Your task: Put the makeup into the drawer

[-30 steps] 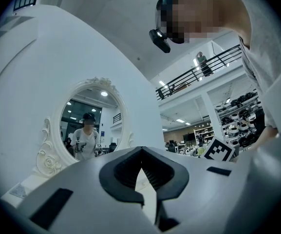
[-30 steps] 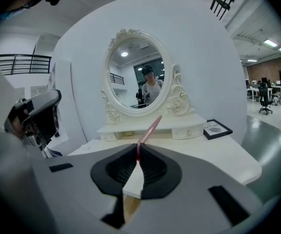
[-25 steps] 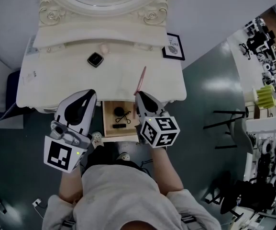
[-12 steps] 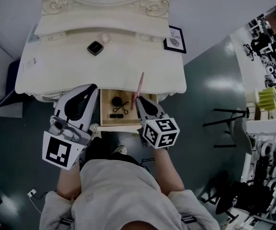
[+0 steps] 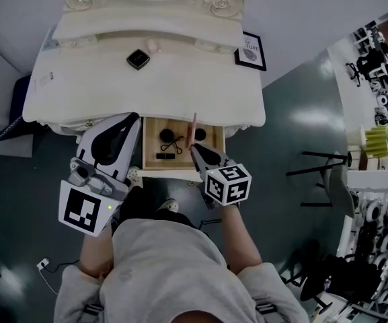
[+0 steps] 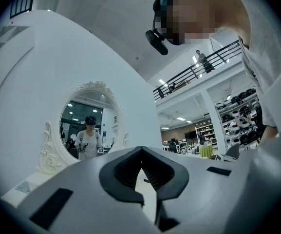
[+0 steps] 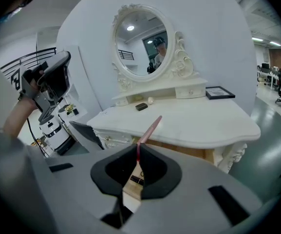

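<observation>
Now pink brush tight in R tool, over drawer; L tool closed.

A compact sits on the table (drawer below front).

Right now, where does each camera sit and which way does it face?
Head view: on the person's head, steeply down onto vanity table and open drawer; torso, both tools show.
Left gripper view: on left tool, tilted up toward oval mirror; shut jaws, shirt show.
Right gripper view: on right tool, facing the vanity table; jaws clamp a pink makeup brush.
Shared: both gripper views see the mirror.
</observation>
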The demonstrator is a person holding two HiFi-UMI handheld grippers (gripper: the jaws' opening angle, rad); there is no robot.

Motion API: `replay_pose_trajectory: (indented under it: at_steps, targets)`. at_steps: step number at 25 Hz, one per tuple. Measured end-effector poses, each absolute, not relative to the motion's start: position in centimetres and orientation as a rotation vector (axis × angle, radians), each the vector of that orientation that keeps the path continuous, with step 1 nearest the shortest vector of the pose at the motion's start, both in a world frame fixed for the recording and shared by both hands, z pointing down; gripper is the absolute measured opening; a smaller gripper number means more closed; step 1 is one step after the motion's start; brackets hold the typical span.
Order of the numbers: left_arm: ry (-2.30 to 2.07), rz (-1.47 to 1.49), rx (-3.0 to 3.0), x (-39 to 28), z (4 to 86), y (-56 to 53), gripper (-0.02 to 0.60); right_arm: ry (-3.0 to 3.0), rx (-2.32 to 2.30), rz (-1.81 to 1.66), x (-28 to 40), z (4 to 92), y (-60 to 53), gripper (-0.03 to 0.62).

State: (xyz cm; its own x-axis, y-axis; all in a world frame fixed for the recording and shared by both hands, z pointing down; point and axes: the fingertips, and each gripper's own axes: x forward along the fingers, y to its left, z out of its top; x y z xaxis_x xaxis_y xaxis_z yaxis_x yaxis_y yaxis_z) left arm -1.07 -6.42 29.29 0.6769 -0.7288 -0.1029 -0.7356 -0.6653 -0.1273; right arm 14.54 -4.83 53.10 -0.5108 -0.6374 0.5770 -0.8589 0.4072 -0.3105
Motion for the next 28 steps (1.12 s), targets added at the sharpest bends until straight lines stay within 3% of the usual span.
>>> replay_pose_trajectory:
  at_steps: [14, 28]
  targets:
    - [1.232, 0.057, -2.721, -3.1, 29.5, -6.5, 0.014, -2.139, 1.015, 0.921, 13.5, 59.1, -3.1, 0.031]
    - [1.293, 0.036, -2.699, -6.5, 30.0, -7.6, 0.014, -1.91, 0.886, 0.788, 13.8, 64.8, -5.6, 0.031]
